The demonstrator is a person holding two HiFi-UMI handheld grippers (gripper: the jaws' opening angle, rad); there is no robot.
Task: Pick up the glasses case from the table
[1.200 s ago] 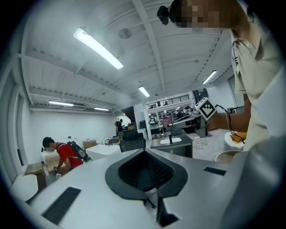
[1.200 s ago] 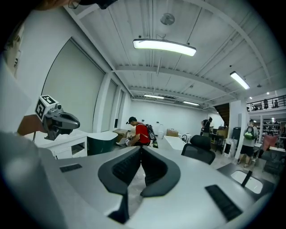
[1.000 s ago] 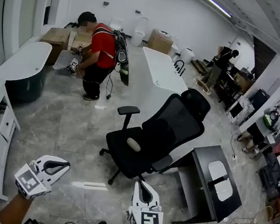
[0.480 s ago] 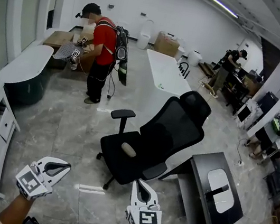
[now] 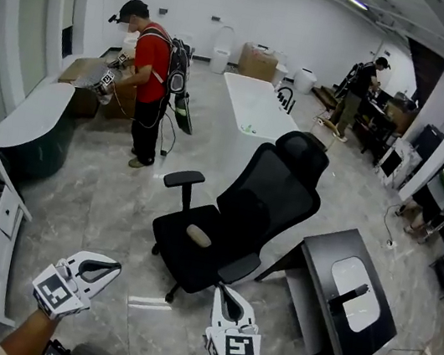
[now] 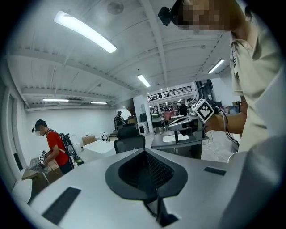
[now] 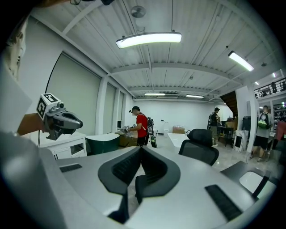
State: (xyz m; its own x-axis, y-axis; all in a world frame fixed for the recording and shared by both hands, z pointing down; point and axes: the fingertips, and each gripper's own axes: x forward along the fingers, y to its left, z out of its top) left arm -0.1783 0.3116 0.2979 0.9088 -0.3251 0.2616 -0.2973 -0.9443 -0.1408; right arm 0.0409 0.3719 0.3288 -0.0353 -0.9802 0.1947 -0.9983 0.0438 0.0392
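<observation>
Low at the near edge of the head view, the left gripper [image 5: 108, 265] and the right gripper [image 5: 224, 294] are both clenched on nothing, jaws pressed together in each gripper view. They hang over the marble floor [image 5: 108, 195], well apart from any tabletop. No glasses case can be made out for certain. 1 small pale oval [image 5: 198, 235] lies on the seat of the black office chair [image 5: 274, 194]; it may be the case or only part of the chair. The dark table [image 5: 329, 253] to the right shows just a white inset [image 5: 352, 291] with a dark bar across it. The main risk, then, is going for the wrong thing or the wrong surface. The chair stands between the grippers and that table, so a straight approach could set it rolling or catch an armrest [image 5: 183, 179]. Arriving with jaws closed would shove a case along rather than straddle it, so 1 gripper must open first. A smooth, rounded case could also squirt out of a pinch taken off-centre.
</observation>
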